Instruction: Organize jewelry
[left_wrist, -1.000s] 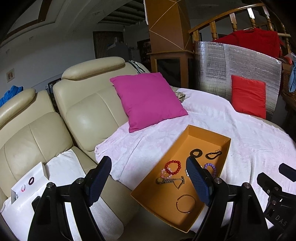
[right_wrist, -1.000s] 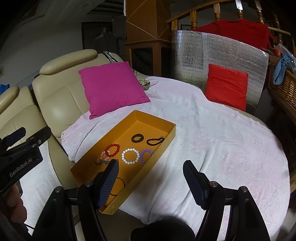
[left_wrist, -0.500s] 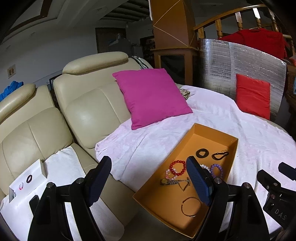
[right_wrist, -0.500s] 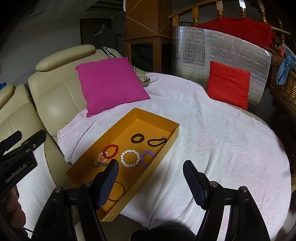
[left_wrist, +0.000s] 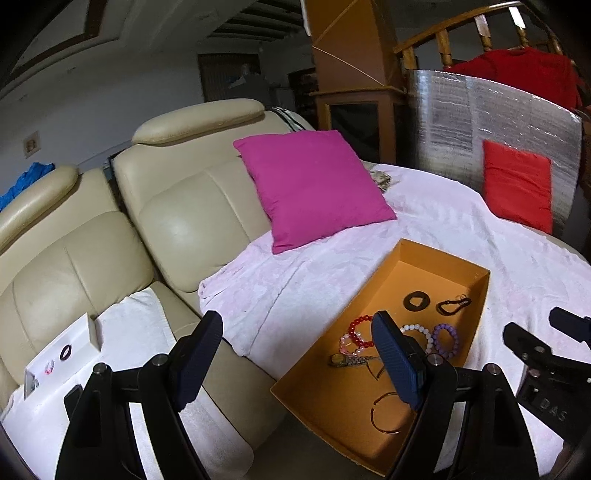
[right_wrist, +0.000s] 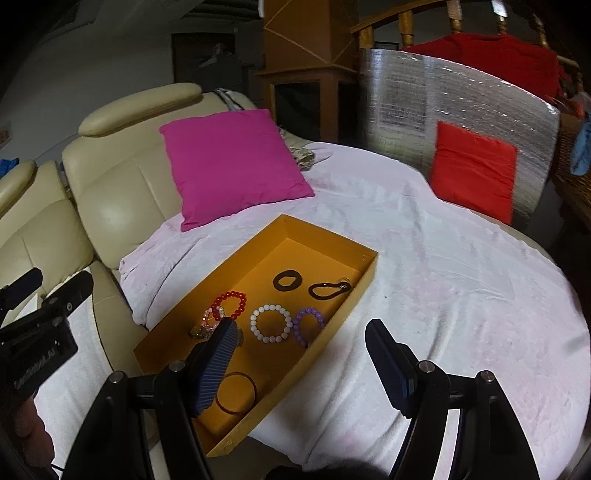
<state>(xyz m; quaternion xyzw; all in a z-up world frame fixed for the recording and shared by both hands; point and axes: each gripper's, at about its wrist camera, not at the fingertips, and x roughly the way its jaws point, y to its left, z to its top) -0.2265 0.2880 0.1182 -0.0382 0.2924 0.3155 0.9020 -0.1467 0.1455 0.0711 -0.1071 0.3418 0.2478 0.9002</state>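
Jewelry, mostly bracelets (right_wrist: 271, 324), was seen lying loose in the orange box (right_wrist: 334, 243) just beyond both sets of jaws, which were spread and empty. A few pieces had been set in a white box (left_wrist: 62, 352) left of the left gripper (left_wrist: 295, 360). "GenRobot.AI" was read there; "DAS" on the right gripper (right_wrist: 301, 360).

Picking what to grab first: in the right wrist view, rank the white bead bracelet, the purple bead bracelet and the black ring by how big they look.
1. white bead bracelet
2. purple bead bracelet, partly cut off by the box wall, so unsure
3. black ring, though it lies farther from the camera
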